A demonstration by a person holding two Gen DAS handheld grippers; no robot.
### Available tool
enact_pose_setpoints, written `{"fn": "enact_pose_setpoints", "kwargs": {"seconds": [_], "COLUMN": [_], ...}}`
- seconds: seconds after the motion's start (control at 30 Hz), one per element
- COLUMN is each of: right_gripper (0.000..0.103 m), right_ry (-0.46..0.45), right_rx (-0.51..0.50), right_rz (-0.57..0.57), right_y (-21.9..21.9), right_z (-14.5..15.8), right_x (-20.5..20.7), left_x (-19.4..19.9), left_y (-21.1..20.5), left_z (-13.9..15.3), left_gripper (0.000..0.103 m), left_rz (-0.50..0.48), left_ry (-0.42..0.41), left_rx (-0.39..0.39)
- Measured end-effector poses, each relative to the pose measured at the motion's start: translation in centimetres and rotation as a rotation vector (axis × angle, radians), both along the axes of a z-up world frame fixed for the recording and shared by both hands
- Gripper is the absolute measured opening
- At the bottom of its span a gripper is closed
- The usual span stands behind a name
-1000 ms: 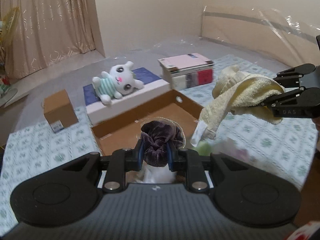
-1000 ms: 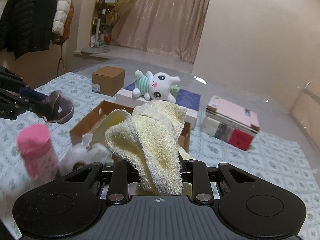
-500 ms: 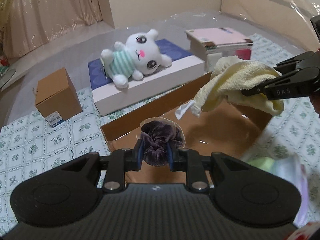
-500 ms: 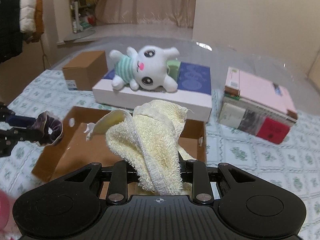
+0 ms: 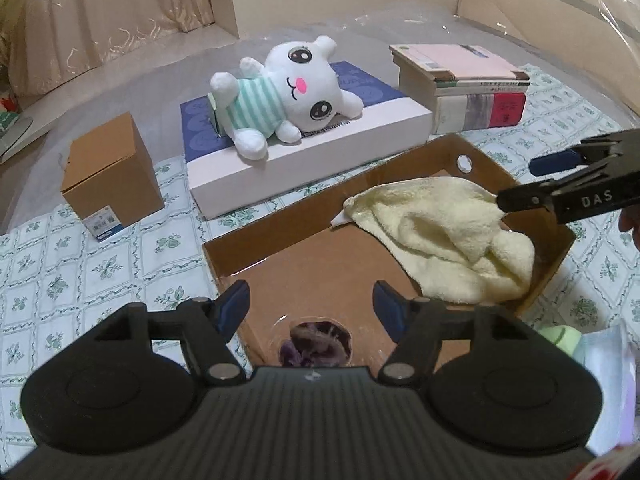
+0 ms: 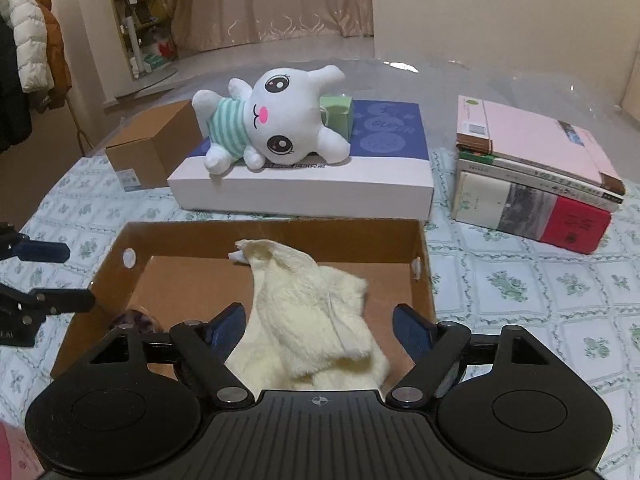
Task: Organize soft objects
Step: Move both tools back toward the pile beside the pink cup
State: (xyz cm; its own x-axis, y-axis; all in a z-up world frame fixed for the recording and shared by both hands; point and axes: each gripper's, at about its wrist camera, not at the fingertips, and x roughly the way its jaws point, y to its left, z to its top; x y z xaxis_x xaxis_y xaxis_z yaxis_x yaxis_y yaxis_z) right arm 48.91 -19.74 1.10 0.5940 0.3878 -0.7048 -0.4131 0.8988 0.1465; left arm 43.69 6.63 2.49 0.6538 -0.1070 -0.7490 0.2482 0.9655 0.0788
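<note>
Grippers, left (image 5: 310,300) and right (image 6: 320,320), have just opened wide, empty; towel (image 6: 316,320) and scrunchie (image 5: 318,340) lie in box (image 6: 276,236).

Pale yellow towel (image 6: 316,312) and dark purple scrunchie (image 5: 318,342) in brown cardboard box (image 5: 280,232); white plush (image 6: 276,124) in mint-striped shirt; green floral print on white tablecloth (image 6: 520,280); pink-covered book (image 6: 540,136).

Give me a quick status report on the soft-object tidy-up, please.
Left hand-held gripper and right hand-held gripper just opened, nothing gripped. Yellow towel and purple scrunchie lie in cardboard tray. Plush bunny outside, unobstructed.
</note>
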Motion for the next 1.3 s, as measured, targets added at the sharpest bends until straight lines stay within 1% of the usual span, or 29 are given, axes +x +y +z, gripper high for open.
{"fn": "enact_pose_setpoints", "kwargs": {"seconds": [0.13,0.3,0.47,0.63,0.73,0.83,1.0,1.07,1.17,1.3], "right_gripper": [0.080,0.080,0.080,0.080,0.080,0.080,0.080,0.080,0.080,0.080], "right_ry": [-0.023,-0.086,-0.144,-0.182,-0.192,-0.183,-0.152,-0.129,-0.081,-0.041], "right_rx": [0.020,0.032,0.055,0.063,0.069,0.085,0.120,0.150,0.204,0.232], "right_rz": [0.004,0.041,0.081,0.116,0.129,0.122,0.078,0.040,-0.008,-0.051], "right_y": [-0.6,-0.5,-0.3,0.0,-0.1,-0.4,-1.3,-1.8,-2.7,-3.5], "right_z": [1.9,5.5,8.7,10.1,9.9,9.1,7.0,6.0,4.4,3.2], "right_x": [-2.7,-8.2,-14.4,-20.2,-23.1,-25.5,-28.8,-29.9,-31.2,-32.5], "left_x": [-2.3,-6.8,-12.8,-19.2,-22.7,-25.8,-30.1,-31.3,-32.9,-34.6], "left_y": [0.2,0.3,-0.1,-0.7,-0.7,-0.6,-0.6,-0.7,-0.7,-0.5], "left_z": [2.0,5.6,8.6,9.8,9.8,9.2,7.5,6.6,5.3,3.8], "left_gripper": [0.065,0.065,0.066,0.067,0.067,0.068,0.068,0.068,0.068,0.068], "left_rz": [0.009,0.021,0.034,0.044,0.059,0.083,0.136,0.167,0.210,0.252], "left_ry": [-0.025,-0.083,-0.150,-0.197,-0.213,-0.223,-0.235,-0.234,-0.220,-0.197], "left_rx": [-0.018,-0.066,-0.081,-0.088,-0.119,-0.139,-0.129,-0.118,-0.163,-0.211]}}
